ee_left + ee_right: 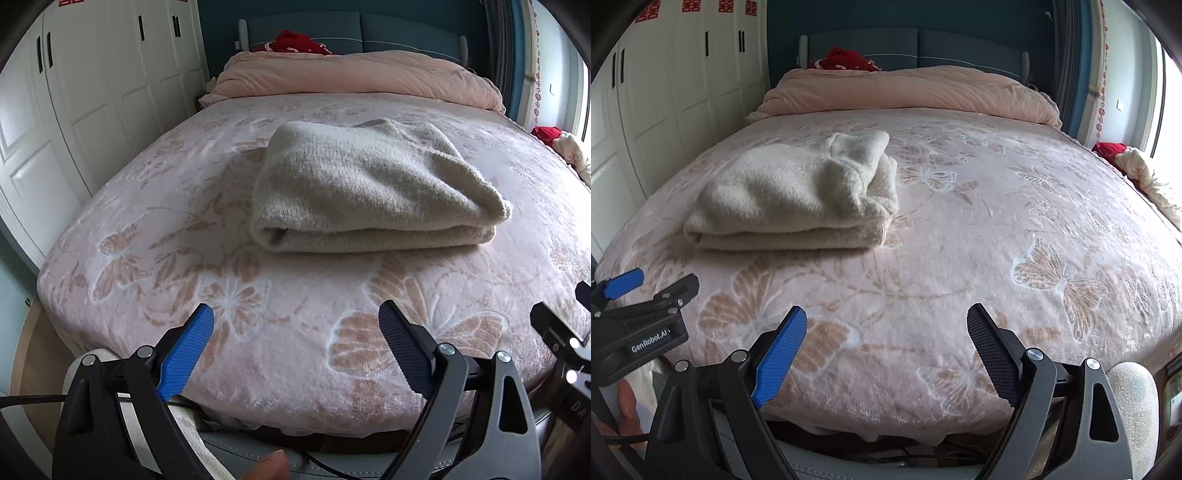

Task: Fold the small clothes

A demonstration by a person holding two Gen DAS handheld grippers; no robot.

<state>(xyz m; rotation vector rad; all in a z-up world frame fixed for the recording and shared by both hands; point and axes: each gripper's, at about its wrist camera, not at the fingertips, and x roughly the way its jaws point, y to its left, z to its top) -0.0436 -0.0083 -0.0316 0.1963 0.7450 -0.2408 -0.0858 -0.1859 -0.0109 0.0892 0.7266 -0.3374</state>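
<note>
Left wrist view, garment position: the folded sweater (373, 188) lies on the bed (147, 258), straight ahead of the left gripper (297, 325) and slightly to its right, well in from the bed's near edge and nearer its left edge than its right.
Left wrist view, long axis: the bundle runs side to side, parallel to the near edge, with its stacked fold lines facing the gripper.
Left wrist view, tool state: the left gripper hangs over the near edge with its jaws spread wide and nothing between them; part of the right gripper (557, 325) shows at the right border.
Right wrist view, garment position: the sweater sits ahead and well to the left of the right gripper (886, 325), which hovers near the middle of the bed's near edge.
Right wrist view, tool state: right jaws also spread wide and empty; the left gripper shows at the left border, well short of the cloth.
Nearer arm: the left one, by my judgement, since the bundle lies almost on its line.
Garment look: cream, fuzzy knit, thick, in two or three layers, top layer rumpled toward the far right corner, near edges fairly even.
Progress: the fold looks essentially done; perhaps only tidying is left.
</note>
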